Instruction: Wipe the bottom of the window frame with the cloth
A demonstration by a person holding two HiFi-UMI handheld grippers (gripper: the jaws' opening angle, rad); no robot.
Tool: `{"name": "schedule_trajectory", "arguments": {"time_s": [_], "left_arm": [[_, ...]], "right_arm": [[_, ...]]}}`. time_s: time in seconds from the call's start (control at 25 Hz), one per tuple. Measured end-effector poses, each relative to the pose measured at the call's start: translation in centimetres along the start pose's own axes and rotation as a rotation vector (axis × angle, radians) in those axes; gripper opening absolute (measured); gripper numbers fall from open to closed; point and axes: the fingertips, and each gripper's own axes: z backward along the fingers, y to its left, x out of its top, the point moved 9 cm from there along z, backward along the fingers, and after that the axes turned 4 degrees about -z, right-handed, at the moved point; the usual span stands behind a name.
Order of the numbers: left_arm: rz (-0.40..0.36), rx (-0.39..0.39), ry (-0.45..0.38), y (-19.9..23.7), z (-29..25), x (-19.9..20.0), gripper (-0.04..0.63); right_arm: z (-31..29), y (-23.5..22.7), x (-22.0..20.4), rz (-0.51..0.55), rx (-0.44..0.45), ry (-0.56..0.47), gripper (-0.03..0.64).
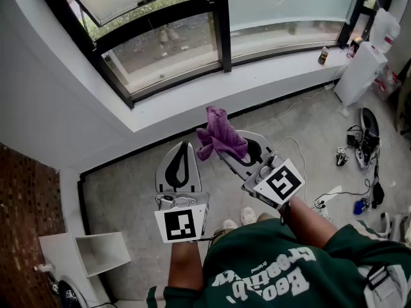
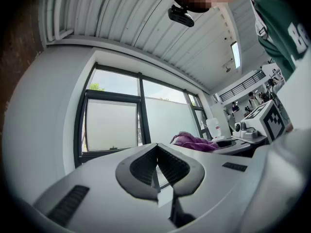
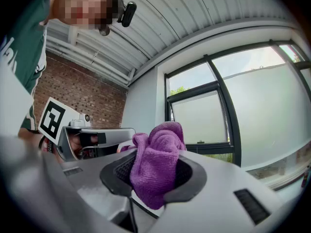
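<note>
A white open box is set on the concrete floor beside a brick wall. At upper right, a small bottle is seen near a white dispenser. Cables and a power strip are scattered below it.

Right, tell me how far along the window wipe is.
Done: the purple cloth is clamped in the right gripper. In hand: both grippers hover short of the sill, the left gripper shut and empty. Left: the bottom frame itself, not yet touched.
</note>
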Motion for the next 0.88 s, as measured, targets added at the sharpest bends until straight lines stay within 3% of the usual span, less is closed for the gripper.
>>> {"name": "schedule_trajectory", "arguments": {"time_s": [0.88], "left_arm": [[0.015, -0.016, -0.016, 1.0, 1.7, 0.3, 0.009]], "right_arm": [[0.5, 2.1, -0.2, -0.008, -0.028, -0.012, 0.128]]}}
